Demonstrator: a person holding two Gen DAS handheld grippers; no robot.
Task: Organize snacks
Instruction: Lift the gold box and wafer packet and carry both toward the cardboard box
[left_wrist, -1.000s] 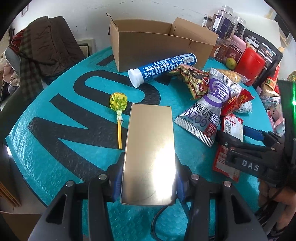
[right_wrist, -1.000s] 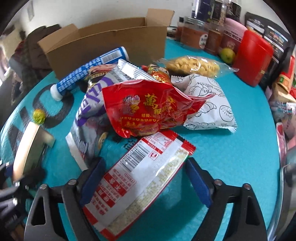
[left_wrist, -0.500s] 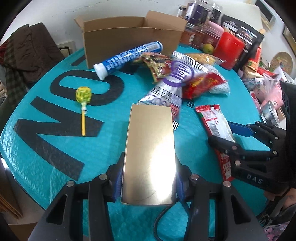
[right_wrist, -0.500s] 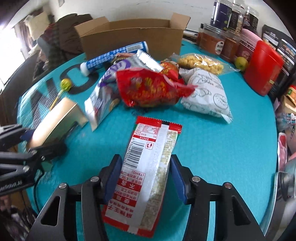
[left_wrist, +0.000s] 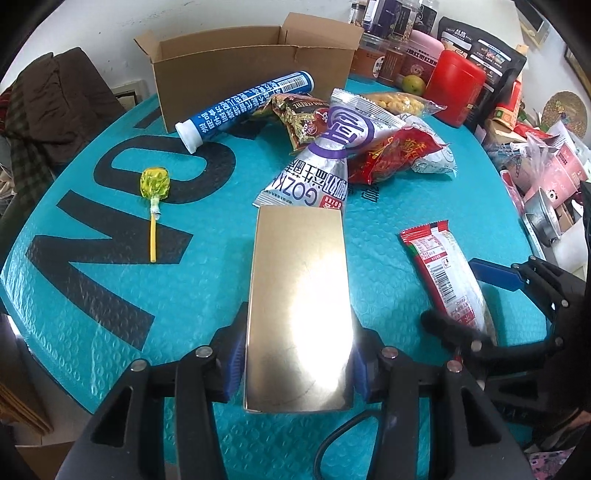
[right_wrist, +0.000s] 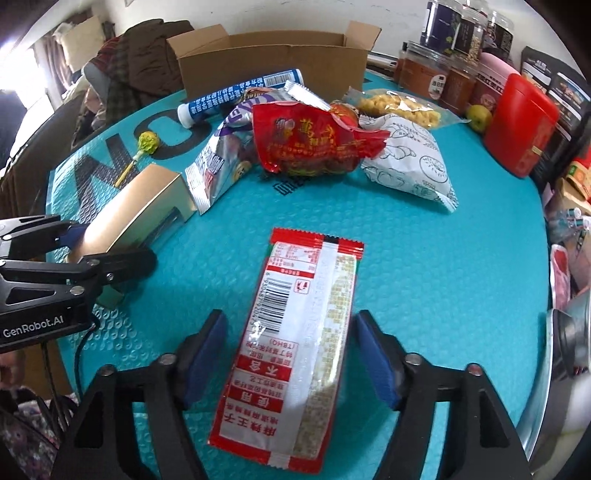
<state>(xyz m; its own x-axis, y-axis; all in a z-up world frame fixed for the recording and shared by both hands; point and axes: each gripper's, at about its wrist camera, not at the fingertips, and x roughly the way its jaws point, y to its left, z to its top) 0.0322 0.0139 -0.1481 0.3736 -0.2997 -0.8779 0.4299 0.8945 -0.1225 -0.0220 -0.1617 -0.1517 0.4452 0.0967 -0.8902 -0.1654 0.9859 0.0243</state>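
My left gripper (left_wrist: 298, 350) is shut on a shiny gold box (left_wrist: 299, 295), its blue pads pressing both long sides near the box's near end. A red-and-white snack packet (right_wrist: 295, 332) lies flat on the teal mat (right_wrist: 424, 277) between the fingers of my right gripper (right_wrist: 291, 338). Its jaws are opening and the pads stand clear of the packet's edges. In the left wrist view that packet (left_wrist: 443, 266) and the right gripper (left_wrist: 469, 299) show at the right. The open cardboard box (left_wrist: 251, 74) stands at the back.
A snack pile lies mid-mat: a blue tube (left_wrist: 243, 107), a purple-and-silver bag (left_wrist: 325, 158), a red bag (left_wrist: 391, 155) and a white bag (right_wrist: 406, 158). A yellow lollipop (left_wrist: 154, 184) lies left. A red canister (left_wrist: 456, 86), jars and clutter crowd the back right.
The red-and-white packet has come away from the pile and lies nearer me. The right jaws closed onto it, then spread again. The left gripper has shifted with the gold box still in it.
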